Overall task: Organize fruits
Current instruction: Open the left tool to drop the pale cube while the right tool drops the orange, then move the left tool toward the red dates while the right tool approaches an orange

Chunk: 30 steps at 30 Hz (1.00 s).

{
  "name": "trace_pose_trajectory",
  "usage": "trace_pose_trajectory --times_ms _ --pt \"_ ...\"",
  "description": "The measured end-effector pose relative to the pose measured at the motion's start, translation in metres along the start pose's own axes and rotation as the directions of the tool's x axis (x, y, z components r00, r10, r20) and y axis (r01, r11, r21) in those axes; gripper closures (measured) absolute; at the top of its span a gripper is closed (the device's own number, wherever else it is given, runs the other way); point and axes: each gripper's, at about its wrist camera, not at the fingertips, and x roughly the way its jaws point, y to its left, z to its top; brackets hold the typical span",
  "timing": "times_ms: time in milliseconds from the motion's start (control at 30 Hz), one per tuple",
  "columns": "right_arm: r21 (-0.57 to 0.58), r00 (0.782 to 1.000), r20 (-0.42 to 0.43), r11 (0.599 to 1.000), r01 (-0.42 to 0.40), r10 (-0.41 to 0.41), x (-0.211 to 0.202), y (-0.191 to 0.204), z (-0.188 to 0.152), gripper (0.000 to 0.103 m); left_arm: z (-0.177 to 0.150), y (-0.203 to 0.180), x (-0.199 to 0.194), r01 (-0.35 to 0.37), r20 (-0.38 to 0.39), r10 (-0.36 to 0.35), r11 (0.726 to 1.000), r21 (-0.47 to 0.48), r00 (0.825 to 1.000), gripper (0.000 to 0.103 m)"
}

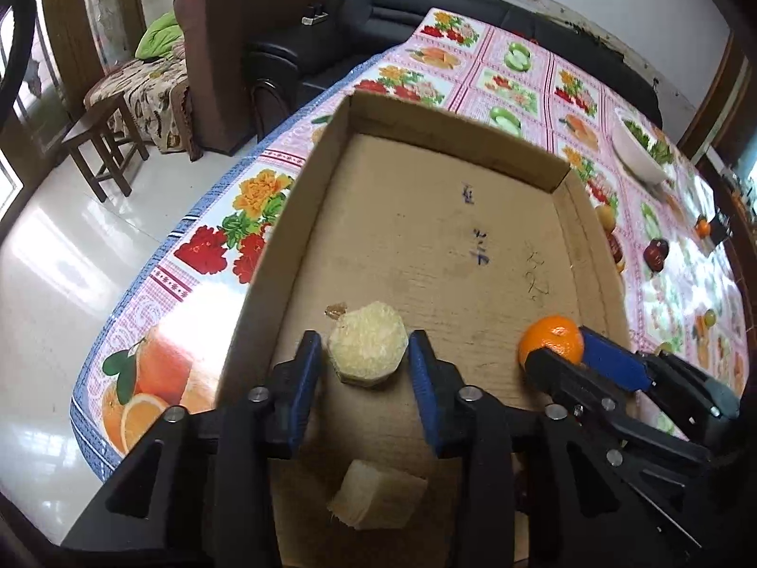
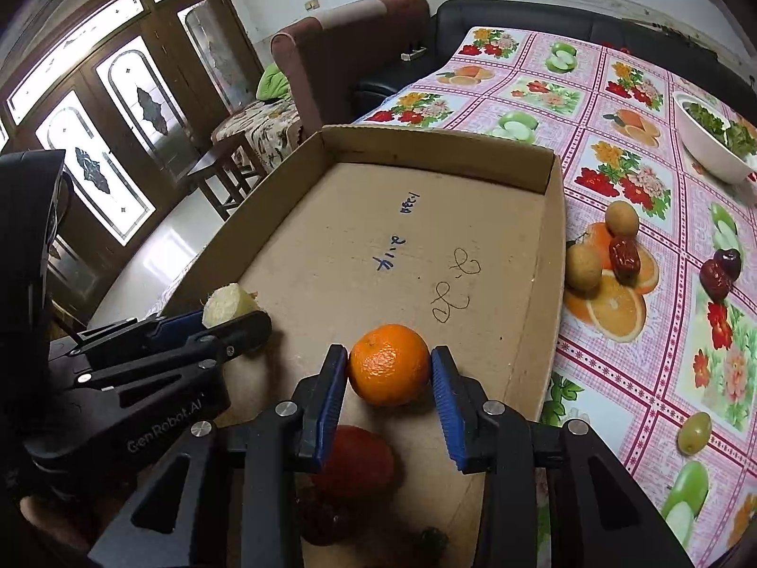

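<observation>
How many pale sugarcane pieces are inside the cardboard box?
2: one sugarcane piece between the left jaws, another nearer the camera, below them. The grippers may hide more.

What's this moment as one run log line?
left claw: open around pale fruit chunk | right claw: pads at orange, grip unclear | both inside cardboard tray | loose fruit on tablecloth
</observation>
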Motion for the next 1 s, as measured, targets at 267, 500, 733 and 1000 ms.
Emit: trace_pose_trajectory --times_ms 267,500,733,1000 --pt "0.034 0.999 0.035 0.999 -0.031 0.029 -0.028 -0.013 -0.005 0.050 0.004 0.002 -0.022 0.030 0.040 -0.027 0.998 -0.051 0.999 0.055" --pt "0.129 0.994 0.105 0.990 -0.057 0.043 -0.074 -0.053 -0.028 0.050 -0.001 -0.035 -0.042 0.110 0.077 -0.108 0.994 -0.014 0.991 0.055" --pt "0.353 0.977 0.198 0.935 -0.001 -0.074 -0.141 -0.131 -0.079 0.049 -0.014 -0.135 -0.054 0.197 0.131 -0.225 0.961 0.193 0.966 0.055" --pt "0.452 0.956 0.244 0.891 0.037 -0.164 -0.186 -0.171 -0.110 0.049 -0.023 -0.228 -0.021 -0.027 0.280 -0.090 0.921 0.390 0.956 0.055"
